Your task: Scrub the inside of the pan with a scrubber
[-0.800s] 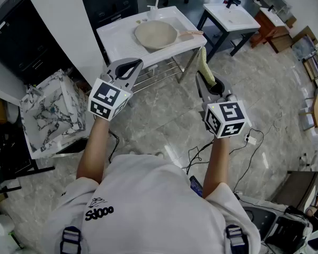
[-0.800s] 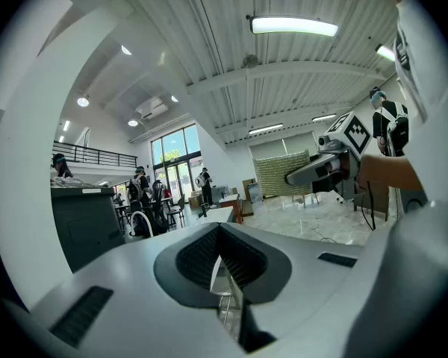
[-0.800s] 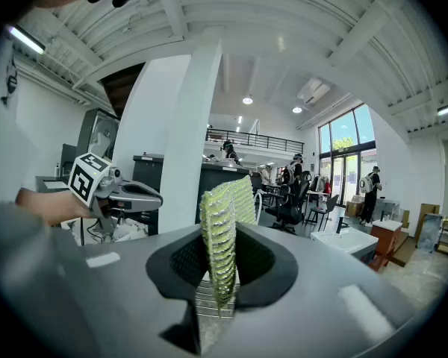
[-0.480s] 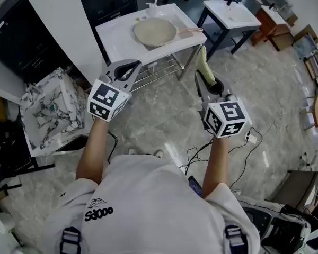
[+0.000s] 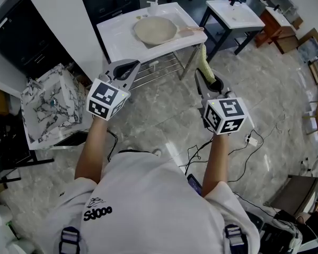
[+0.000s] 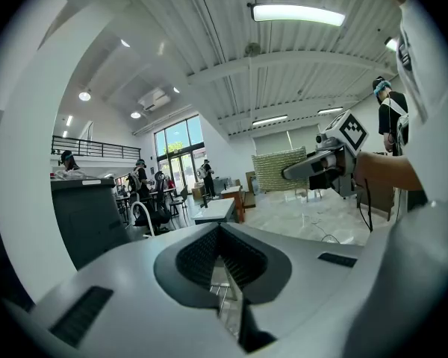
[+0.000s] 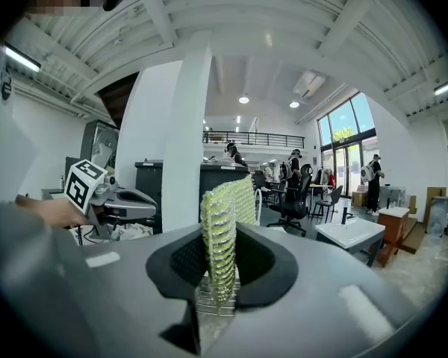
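Observation:
A beige pan [image 5: 155, 30] with a wooden handle lies on a white stand [image 5: 116, 38] at the top of the head view, ahead of both grippers. My right gripper [image 5: 201, 76] is shut on a yellow-green mesh scrubber [image 5: 204, 61], which sticks up out of the jaws [image 7: 222, 230]. It is held in the air over the floor, short of the stand's right corner. My left gripper [image 5: 131, 64] is shut with nothing in it, level with the stand's front edge. The left gripper view shows the right gripper [image 6: 330, 161] with the scrubber [image 6: 280, 170] across from it.
A wire rack [image 5: 160, 69] hangs under the stand. To the left stands a marble-patterned basin [image 5: 47, 107], beside a white pillar [image 5: 61, 23]. A second white table [image 5: 234, 14] is at the upper right. Cables [image 5: 244, 142] trail over the stone floor.
Both grippers keep the same pose and grip. Only the head view has shifted slightly.

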`<state>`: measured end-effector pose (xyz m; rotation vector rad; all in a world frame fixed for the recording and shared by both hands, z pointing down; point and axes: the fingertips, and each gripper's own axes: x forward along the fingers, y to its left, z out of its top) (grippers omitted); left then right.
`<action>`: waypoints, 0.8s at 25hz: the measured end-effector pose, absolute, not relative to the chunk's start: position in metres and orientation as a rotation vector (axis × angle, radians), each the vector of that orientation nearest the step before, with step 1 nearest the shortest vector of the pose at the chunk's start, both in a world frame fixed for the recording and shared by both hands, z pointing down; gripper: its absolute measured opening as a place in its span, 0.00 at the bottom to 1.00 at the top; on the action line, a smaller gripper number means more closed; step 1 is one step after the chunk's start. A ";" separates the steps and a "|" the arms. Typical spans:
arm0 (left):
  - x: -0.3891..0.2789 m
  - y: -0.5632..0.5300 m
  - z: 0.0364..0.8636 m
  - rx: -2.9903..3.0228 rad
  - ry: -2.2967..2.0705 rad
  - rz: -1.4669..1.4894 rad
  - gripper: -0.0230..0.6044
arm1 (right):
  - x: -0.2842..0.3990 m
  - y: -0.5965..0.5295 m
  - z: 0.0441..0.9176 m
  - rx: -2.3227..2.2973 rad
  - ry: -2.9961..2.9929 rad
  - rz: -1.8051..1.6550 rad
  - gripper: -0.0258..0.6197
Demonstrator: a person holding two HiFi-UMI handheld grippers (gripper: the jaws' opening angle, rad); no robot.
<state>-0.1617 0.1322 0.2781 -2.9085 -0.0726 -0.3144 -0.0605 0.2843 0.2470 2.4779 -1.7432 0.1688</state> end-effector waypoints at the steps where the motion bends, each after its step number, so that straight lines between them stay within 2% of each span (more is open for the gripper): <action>1: -0.161 0.134 0.279 -2.909 -0.058 -0.326 0.03 | -0.059 0.286 0.248 2.472 -1.751 0.169 0.15; 10: -0.157 0.152 0.294 -2.925 0.019 -0.408 0.03 | -0.050 0.305 0.253 2.407 -1.811 0.179 0.15; 20: -0.130 0.154 0.296 -2.932 -0.032 -0.353 0.03 | -0.031 0.307 0.260 2.425 -1.798 0.197 0.15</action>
